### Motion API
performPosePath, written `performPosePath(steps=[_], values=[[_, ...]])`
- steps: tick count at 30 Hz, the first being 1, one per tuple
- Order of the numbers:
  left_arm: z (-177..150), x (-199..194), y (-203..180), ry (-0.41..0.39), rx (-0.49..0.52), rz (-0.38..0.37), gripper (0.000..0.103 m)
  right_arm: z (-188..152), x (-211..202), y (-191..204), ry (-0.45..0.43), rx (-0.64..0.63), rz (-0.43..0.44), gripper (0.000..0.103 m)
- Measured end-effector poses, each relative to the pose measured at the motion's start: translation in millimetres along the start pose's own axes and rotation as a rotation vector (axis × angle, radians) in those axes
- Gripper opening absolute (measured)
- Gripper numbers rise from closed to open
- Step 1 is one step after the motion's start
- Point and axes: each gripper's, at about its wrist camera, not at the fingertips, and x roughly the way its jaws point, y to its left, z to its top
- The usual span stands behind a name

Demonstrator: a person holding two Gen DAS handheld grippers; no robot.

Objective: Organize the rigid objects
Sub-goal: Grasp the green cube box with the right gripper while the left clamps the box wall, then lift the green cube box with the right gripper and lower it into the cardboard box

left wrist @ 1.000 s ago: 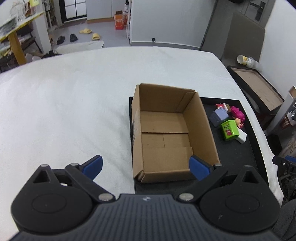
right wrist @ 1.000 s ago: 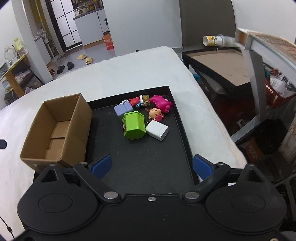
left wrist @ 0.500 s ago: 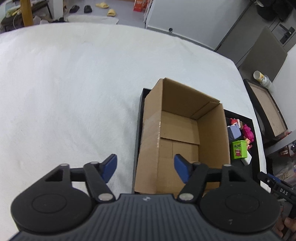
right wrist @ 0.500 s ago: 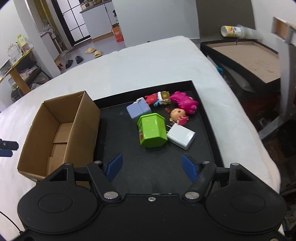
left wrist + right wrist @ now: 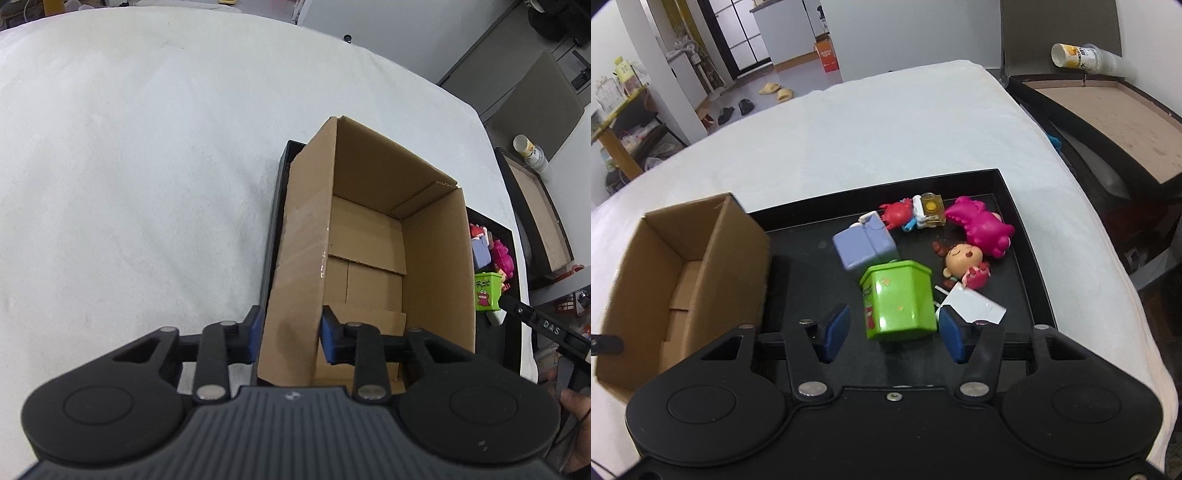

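An empty open cardboard box (image 5: 369, 266) stands at the left end of a black tray (image 5: 812, 258). My left gripper (image 5: 290, 332) is shut on the box's left wall, one finger on each side. In the right wrist view the box (image 5: 683, 273) is at the left. My right gripper (image 5: 892, 334) is open, its fingers on either side of a green tub (image 5: 897, 299) lying on the tray. Beyond it lie a lilac box (image 5: 864, 247), a white block (image 5: 973, 306), a doll (image 5: 964, 262), a pink toy (image 5: 979, 229) and a red crab (image 5: 897, 214).
The tray lies on a white cloth-covered table (image 5: 129, 166). A second dark tray with a brown floor (image 5: 1108, 110) and a paper cup (image 5: 1078, 57) stand to the right, past the table edge. The green tub (image 5: 485, 291) also shows in the left wrist view.
My left gripper has moved forward and closed on the box's left wall. My right gripper has moved forward and down, narrowing, and now straddles the green tub.
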Motion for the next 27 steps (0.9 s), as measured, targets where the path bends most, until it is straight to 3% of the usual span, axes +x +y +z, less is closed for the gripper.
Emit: performPosePath(steps=[7,17,27], values=[[-10.3,2.5,-2.2,-0.038,0.004,0.000,0.023,-0.4,26.2,-9.3,0.039,0.017,0.017,0.046],[-21.1,13.5,-7.1,-0.062,-0.006,0.045,0.022,7.1,37.9,-8.1,0.057,-0.009,0.041,0.051],[-25.2,15.3,-11.8,-0.092,0.025,0.081,0.020,6.4,45.6,1.8,0.078,-0.004,0.053,0.049]])
